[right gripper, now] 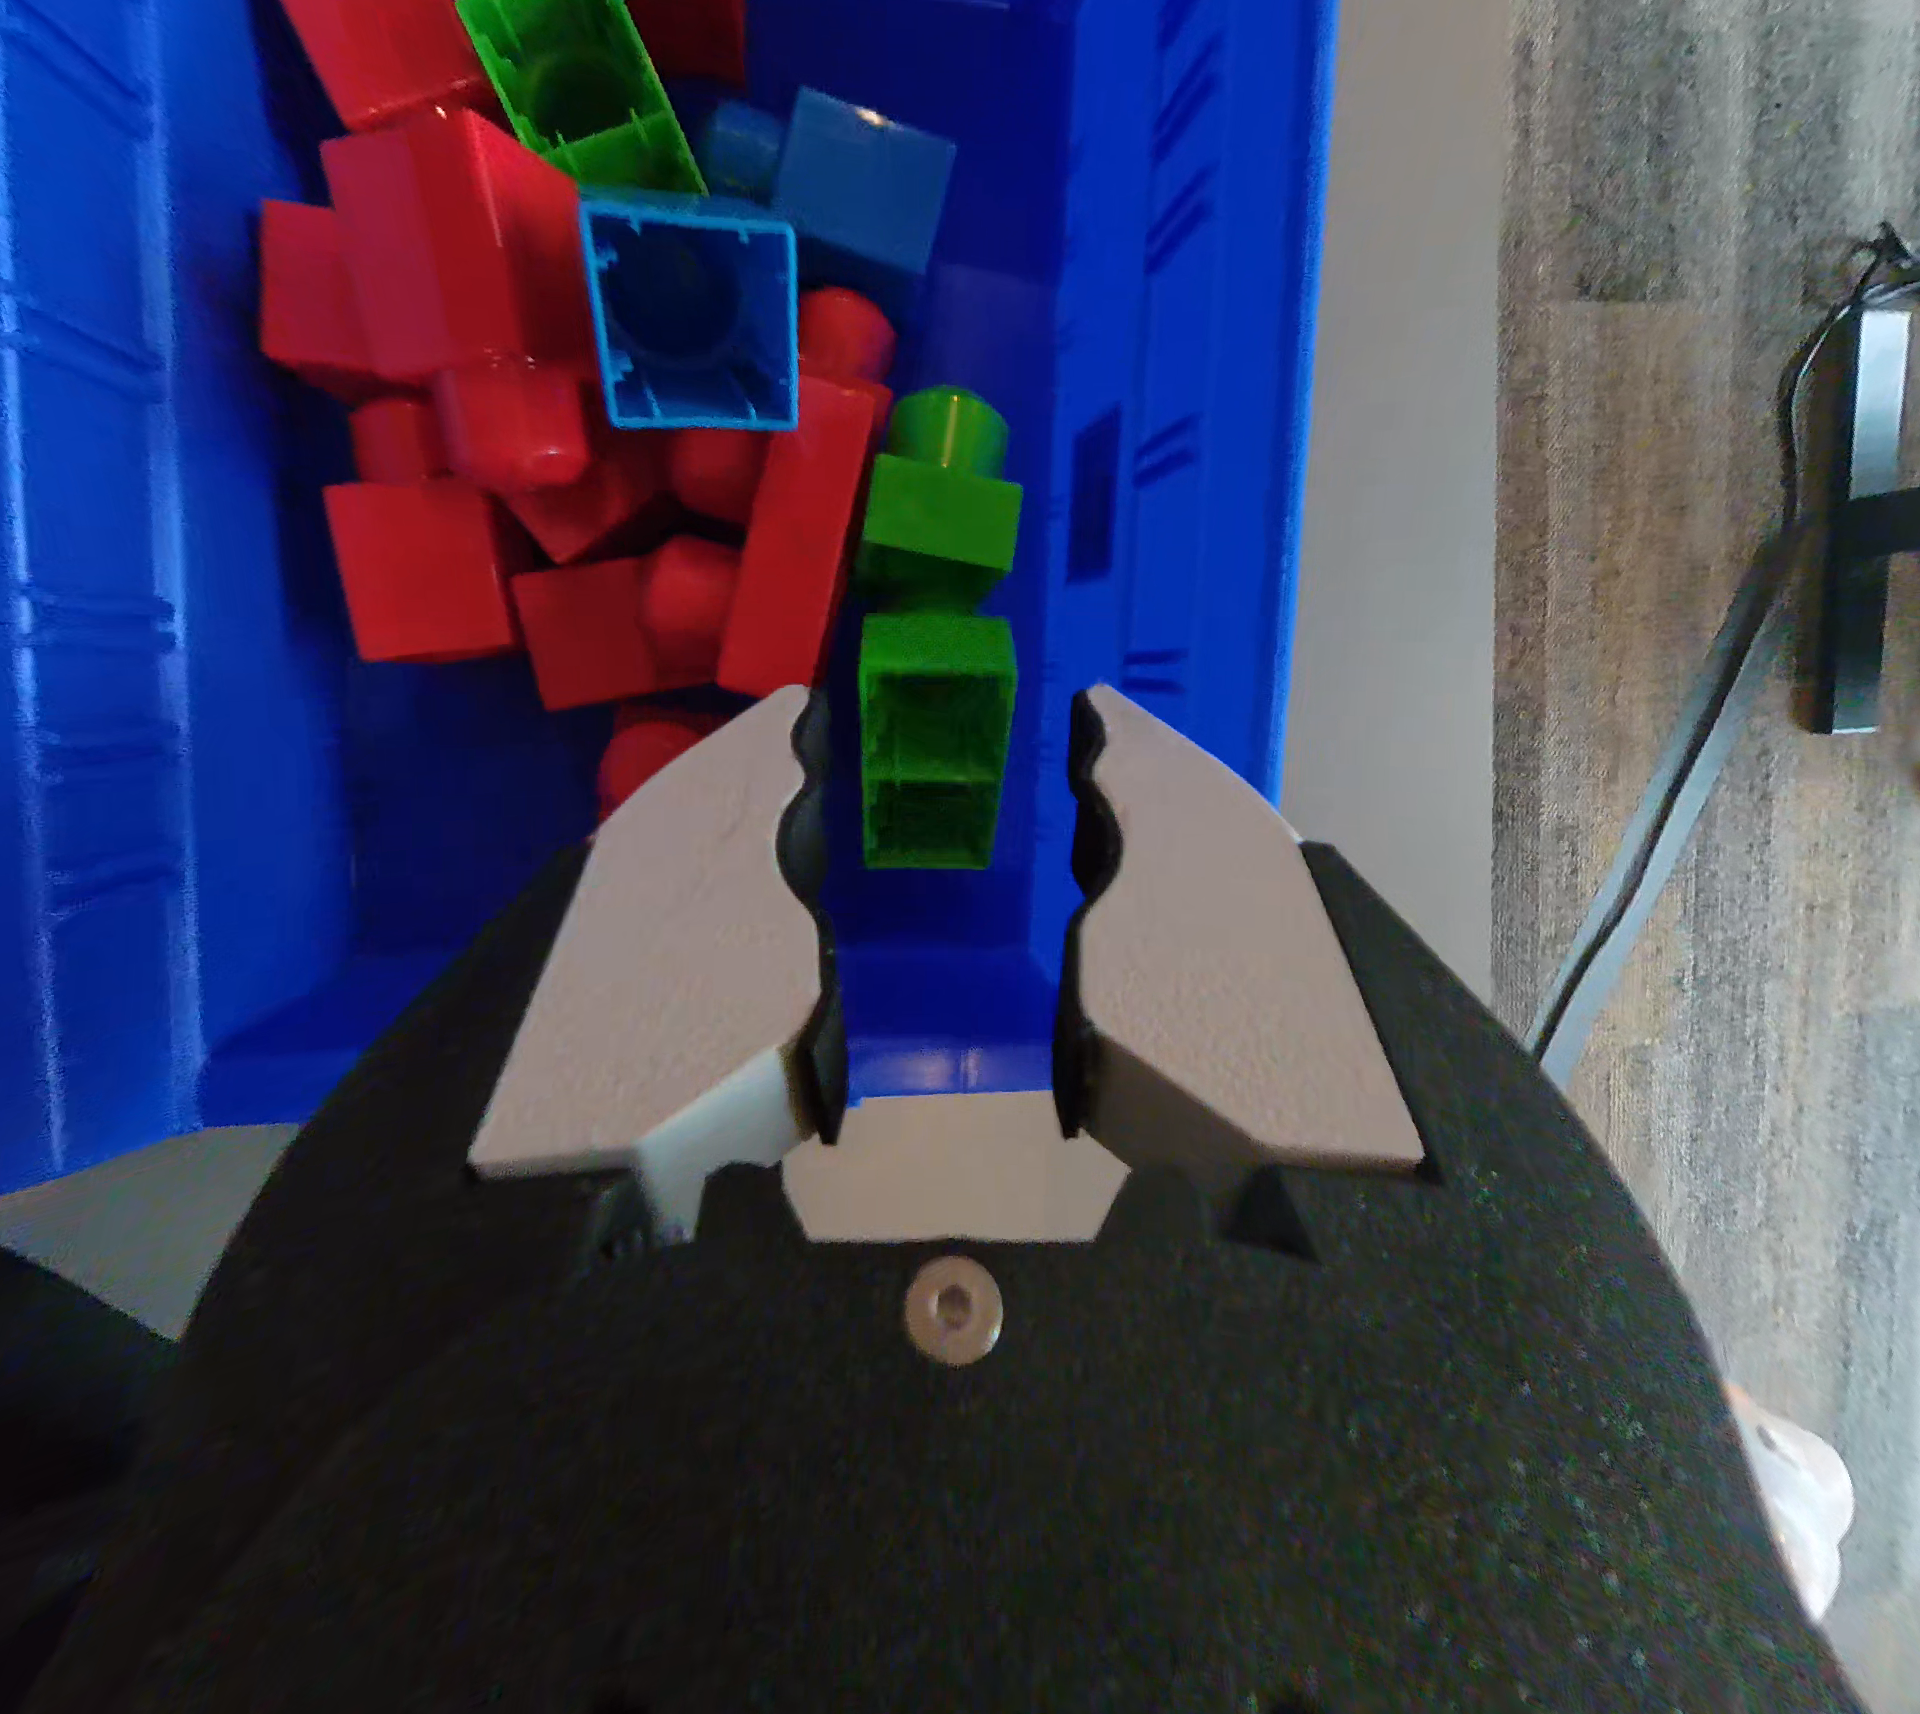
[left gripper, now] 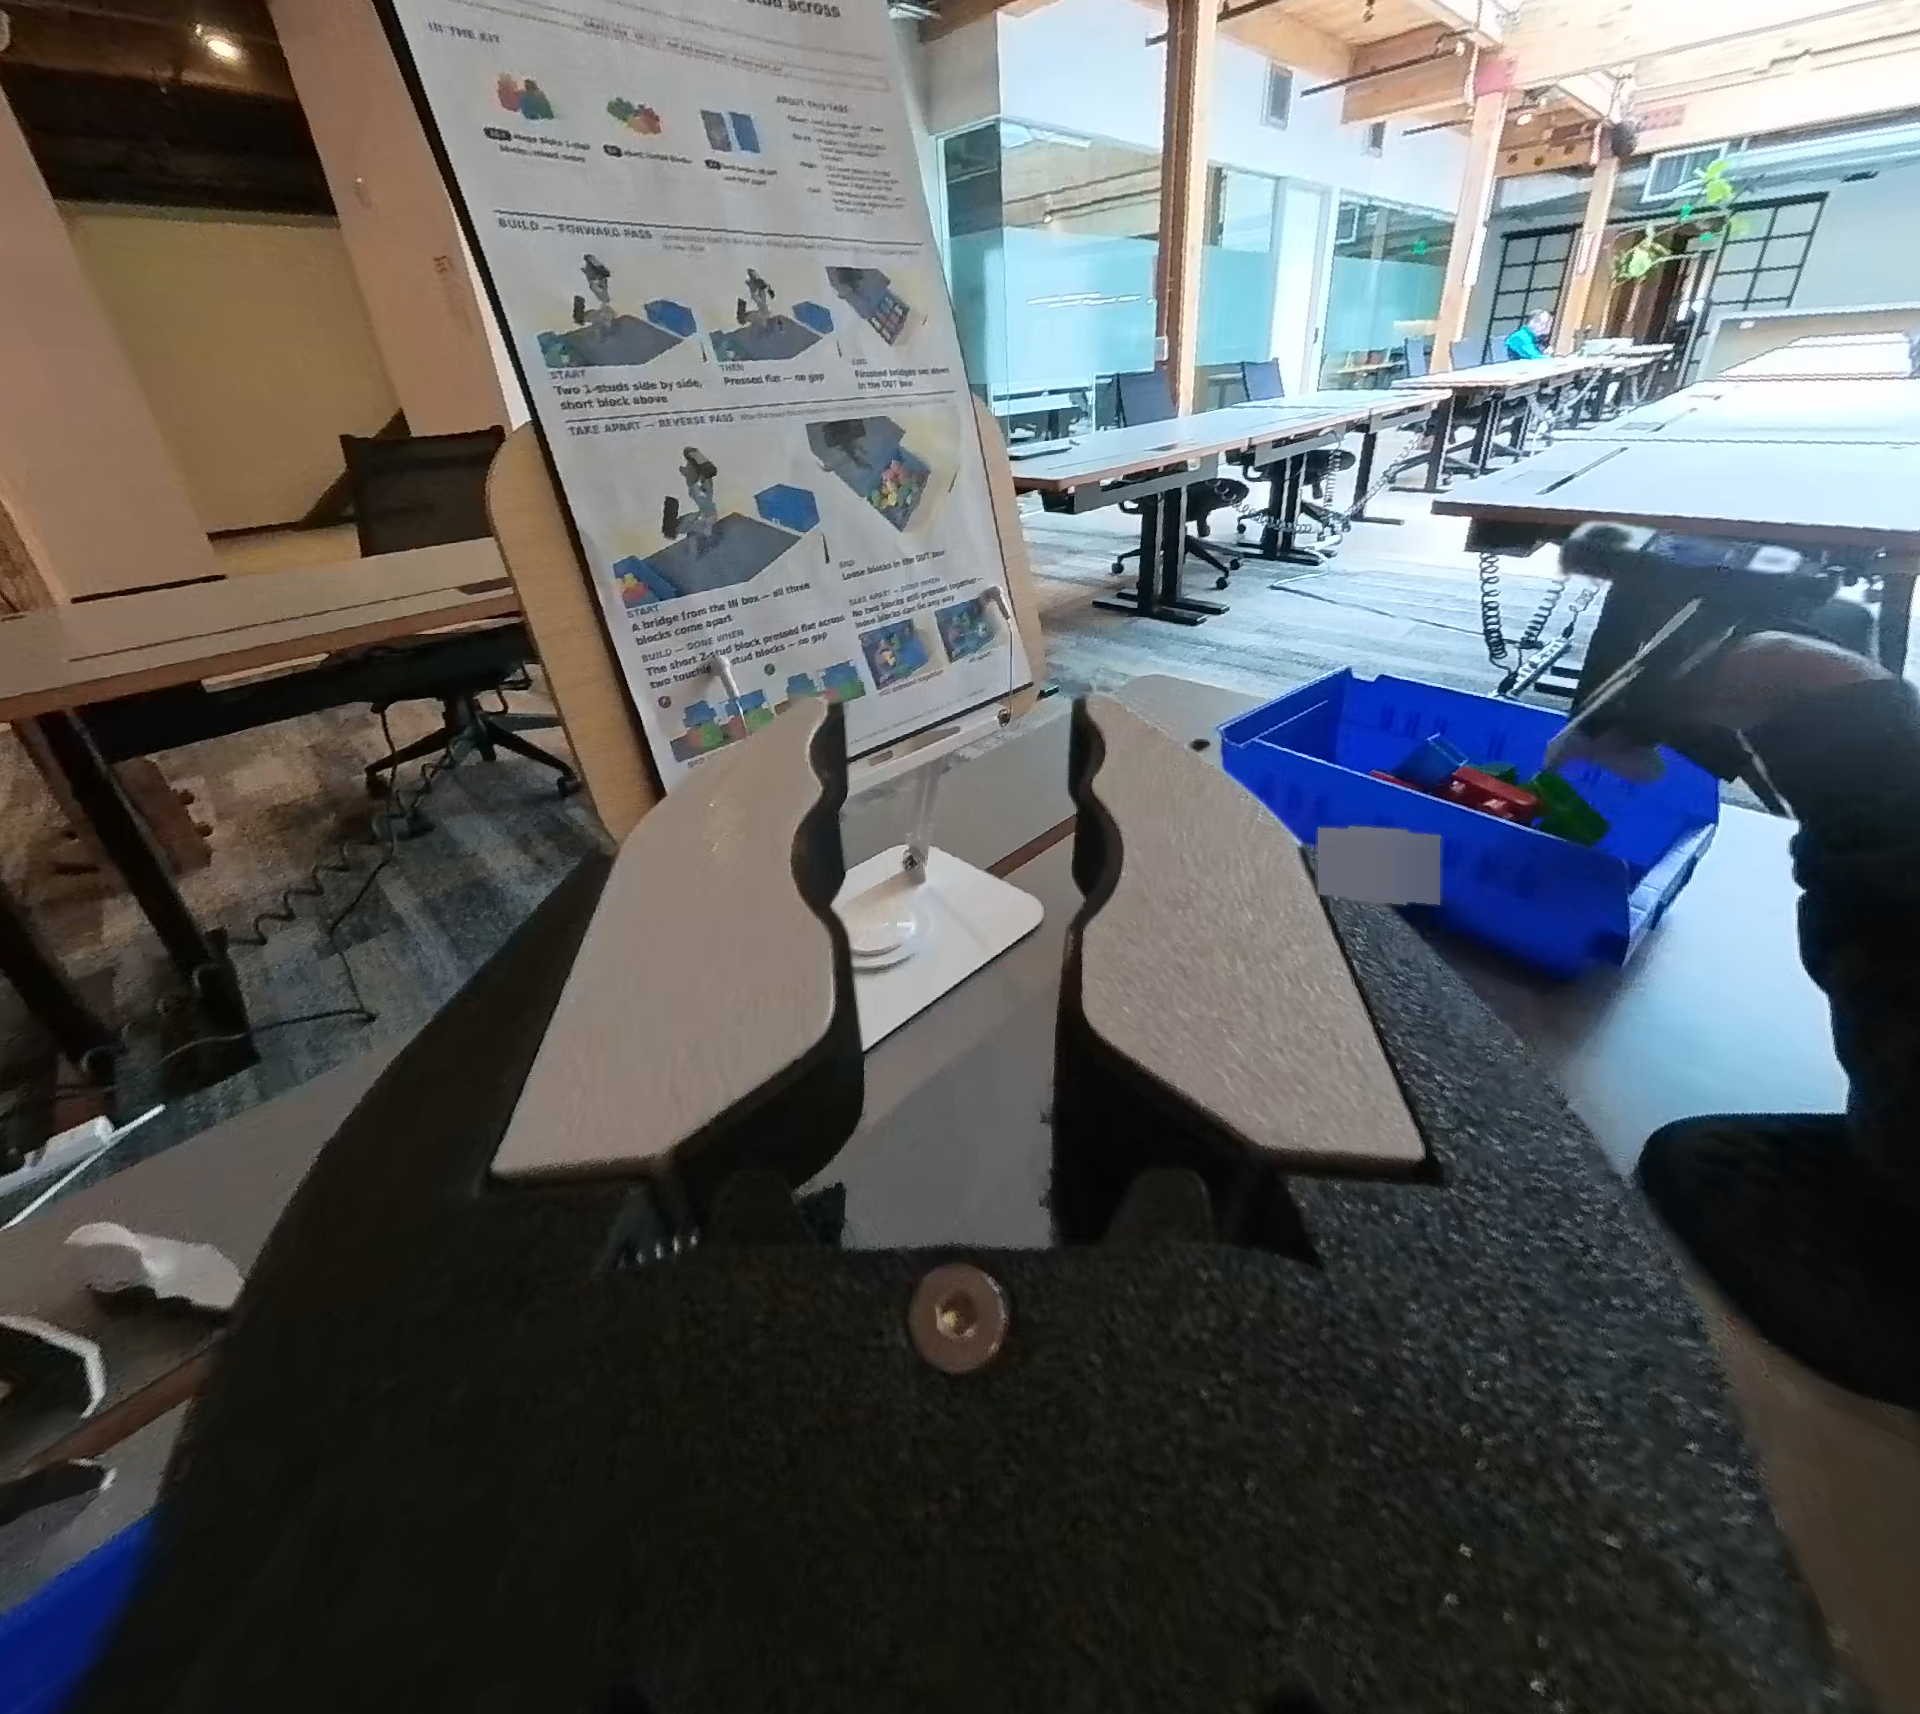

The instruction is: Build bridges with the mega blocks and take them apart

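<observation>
The mega blocks [right gripper: 540,376] lie heaped in a blue bin [right gripper: 1174,314], mostly red ones tumbled together toward one side, with a few green and blue among them. A blue single-stud block [right gripper: 691,314] sits on top of the heap with its hollow underside turned toward the camera, and a green block [right gripper: 577,75] beside it also shows its open underside. Nearest the tool, a green piece [right gripper: 935,729] lies on the bin floor, its hollow end facing the camera, with another green block [right gripper: 940,511] just beyond it, stud pointing away.

The right gripper [right gripper: 940,708] hangs over the near end of the bin, its jaws parted wide with nothing between them; the green piece shows through the gap but the fingers do not touch it.

In the left wrist view the same bin [left gripper: 1475,895] rests on a table [left gripper: 1662,1041], with the right gripper [left gripper: 1600,739] reaching into it from above. The left gripper [left gripper: 951,719] is held well apart from the bin, its jaws spread and empty, pointing at an instruction sheet [left gripper: 665,293] propped on a white stand [left gripper: 935,926]. Rows of desks [left gripper: 1299,428] stretch behind.
</observation>
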{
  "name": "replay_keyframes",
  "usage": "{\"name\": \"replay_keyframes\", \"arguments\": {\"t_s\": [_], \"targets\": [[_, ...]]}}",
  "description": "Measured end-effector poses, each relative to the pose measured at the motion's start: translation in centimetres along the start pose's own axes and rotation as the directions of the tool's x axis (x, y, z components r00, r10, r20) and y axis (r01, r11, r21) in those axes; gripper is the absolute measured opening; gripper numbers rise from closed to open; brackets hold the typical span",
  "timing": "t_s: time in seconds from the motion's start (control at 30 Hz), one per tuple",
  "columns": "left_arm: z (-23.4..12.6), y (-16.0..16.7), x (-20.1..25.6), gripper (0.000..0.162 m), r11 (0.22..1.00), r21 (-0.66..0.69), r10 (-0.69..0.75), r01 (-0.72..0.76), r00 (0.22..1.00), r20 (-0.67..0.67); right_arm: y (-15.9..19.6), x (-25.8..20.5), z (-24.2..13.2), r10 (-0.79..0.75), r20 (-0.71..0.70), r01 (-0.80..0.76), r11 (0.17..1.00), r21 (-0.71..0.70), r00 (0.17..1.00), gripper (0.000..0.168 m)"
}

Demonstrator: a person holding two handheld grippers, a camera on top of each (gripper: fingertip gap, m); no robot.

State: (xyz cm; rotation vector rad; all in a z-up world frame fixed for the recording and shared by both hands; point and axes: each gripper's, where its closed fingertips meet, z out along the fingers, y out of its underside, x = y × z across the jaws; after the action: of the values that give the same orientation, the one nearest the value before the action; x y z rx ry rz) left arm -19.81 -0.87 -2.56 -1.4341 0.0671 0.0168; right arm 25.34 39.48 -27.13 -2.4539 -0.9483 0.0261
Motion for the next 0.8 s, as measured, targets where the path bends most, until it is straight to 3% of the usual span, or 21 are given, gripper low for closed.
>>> {"name": "replay_keyframes", "arguments": {"t_s": [0.2, 0.47, 0.63, 0.8], "targets": [[-0.3, 0.5, -0.5, 0.041, 0.999, -0.037, 0.005, -0.004, 1.000, 0.029, -3.4, -0.9, -3.3, -0.078, -0.034, 0.083, 0.976, 0.200, 0.996, 0.058], [-3.5, 2.0, -4.3, 0.041, 0.987, -0.161, 0.060, -0.025, 0.974, 0.218, -8.9, -4.9, -9.9, -0.171, -0.062, 0.178, 0.838, 0.515, 0.983, 0.058], [-7.3, 4.5, -7.7, 0.041, 0.945, -0.328, 0.125, 0.011, 0.913, 0.389, -9.7, -6.5, -12.1, -0.211, -0.080, 0.218, 0.789, 0.574, 0.974, 0.059], [-11.8, 8.0, -10.8, 0.038, 0.829, -0.554, 0.268, 0.079, 0.813, 0.517, -10.5, -7.0, -13.3, -0.212, -0.114, 0.237, 0.754, 0.613, 0.971, 0.058]]}}
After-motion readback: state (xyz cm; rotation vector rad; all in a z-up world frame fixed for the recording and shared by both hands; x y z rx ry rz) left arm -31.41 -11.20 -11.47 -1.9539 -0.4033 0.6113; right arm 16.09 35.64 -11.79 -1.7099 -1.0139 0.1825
